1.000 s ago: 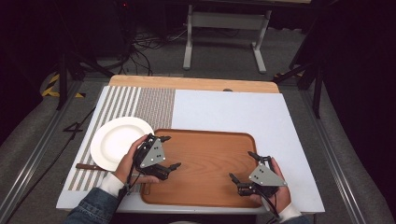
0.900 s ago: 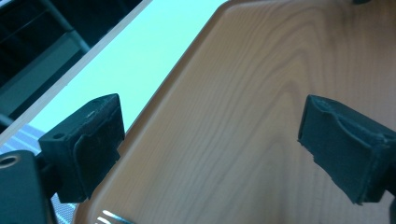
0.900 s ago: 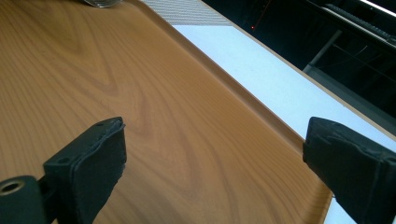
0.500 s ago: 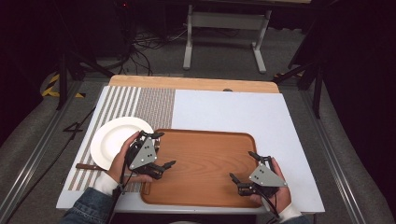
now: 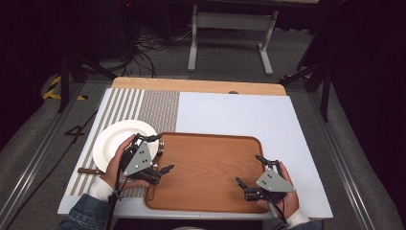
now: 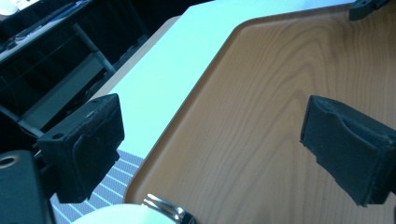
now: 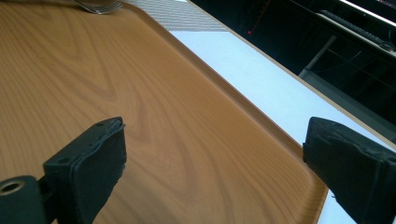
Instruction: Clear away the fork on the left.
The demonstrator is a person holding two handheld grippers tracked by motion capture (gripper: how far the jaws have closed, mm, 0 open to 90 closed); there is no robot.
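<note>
Knife [image 5: 88,171] lay on the striped mat [image 5: 143,103], handle poking out at the left wrist's 9 o'clock, untouched. White plate [image 5: 112,143] sat on the mat just off the wooden tray [image 5: 206,170], at the tray's 9 to 10 o'clock.

Left hand-held gripper [image 5: 163,158] hovered over the tray's left edge, jaws spread wide and empty. In its own view we saw fork [image 6: 166,212] tines at 6 o'clock, resting at the plate's rim where it met the tray. We judged the wide stance a readiness to close on the fork, its nearest piece.

Right hand-held gripper [image 5: 249,170] sat low over the tray's 5 o'clock corner, jaws likewise released, nothing between them. We took it as parked there, out of the left one's way. The counter [image 5: 239,115] beyond lay bare.
</note>
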